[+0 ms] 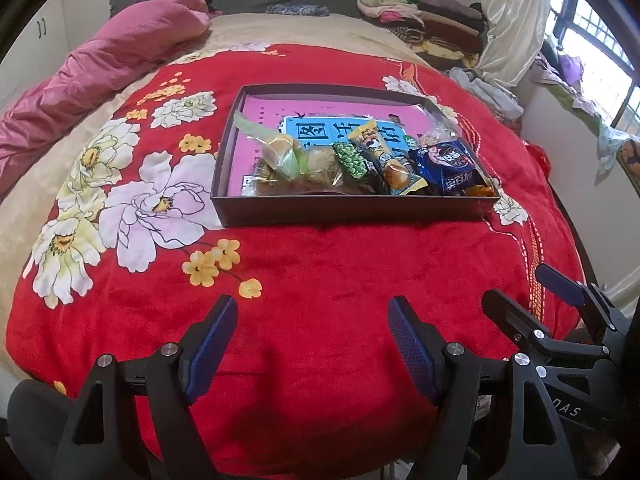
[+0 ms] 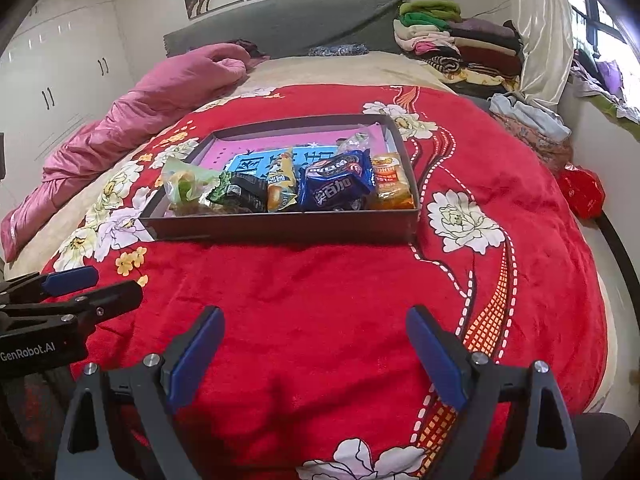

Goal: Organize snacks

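Note:
A shallow dark box [image 1: 348, 211] [image 2: 280, 229] lies on the red flowered blanket, lined with a pink and blue sheet. Several snack packs lie along its near side: a blue pack [image 1: 446, 168] [image 2: 338, 184], a yellow bar [image 1: 384, 156] [image 2: 282, 184], a green pea pack [image 1: 352, 162] [image 2: 236, 194], a clear green pastry bag [image 1: 276, 148] [image 2: 182, 184] and an orange pack [image 2: 392, 180]. My left gripper [image 1: 312, 320] is open and empty, well short of the box. My right gripper [image 2: 314, 332] is open and empty, beside the left.
A pink quilt [image 1: 92, 72] lies along the bed's left side. Folded clothes [image 2: 460, 40] are stacked at the headboard's right. A red bag [image 2: 582, 192] sits off the bed's right edge. White wardrobes [image 2: 60, 60] stand to the left.

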Action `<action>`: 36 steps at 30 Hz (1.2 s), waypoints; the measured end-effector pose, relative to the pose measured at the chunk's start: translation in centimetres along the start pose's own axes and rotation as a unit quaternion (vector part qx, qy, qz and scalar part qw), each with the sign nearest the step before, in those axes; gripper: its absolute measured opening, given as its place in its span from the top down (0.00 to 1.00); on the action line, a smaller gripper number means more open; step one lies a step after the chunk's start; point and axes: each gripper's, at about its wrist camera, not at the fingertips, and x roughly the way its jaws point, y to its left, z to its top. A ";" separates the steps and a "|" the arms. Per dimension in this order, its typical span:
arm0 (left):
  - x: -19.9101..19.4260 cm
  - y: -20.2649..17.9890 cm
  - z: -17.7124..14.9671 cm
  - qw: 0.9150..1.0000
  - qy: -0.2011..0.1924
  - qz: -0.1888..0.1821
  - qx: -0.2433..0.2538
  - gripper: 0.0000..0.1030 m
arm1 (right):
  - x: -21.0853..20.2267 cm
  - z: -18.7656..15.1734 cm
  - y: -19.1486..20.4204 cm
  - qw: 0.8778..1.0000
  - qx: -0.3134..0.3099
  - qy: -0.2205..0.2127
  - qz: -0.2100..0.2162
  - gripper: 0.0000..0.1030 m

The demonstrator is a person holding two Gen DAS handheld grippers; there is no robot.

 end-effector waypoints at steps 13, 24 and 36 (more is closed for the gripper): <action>-0.2 0.3 0.2 1.000 -0.009 0.008 -0.003 0.24 | -0.2 0.1 -0.1 1.000 -0.002 -0.007 0.002 0.10; -0.1 0.3 0.2 1.000 -0.008 0.020 0.000 0.24 | -0.5 0.3 0.2 1.000 -0.006 -0.017 0.005 0.10; 0.1 0.4 0.2 0.999 -0.005 0.039 0.000 0.24 | -0.5 0.2 0.1 1.000 -0.003 -0.018 0.006 0.10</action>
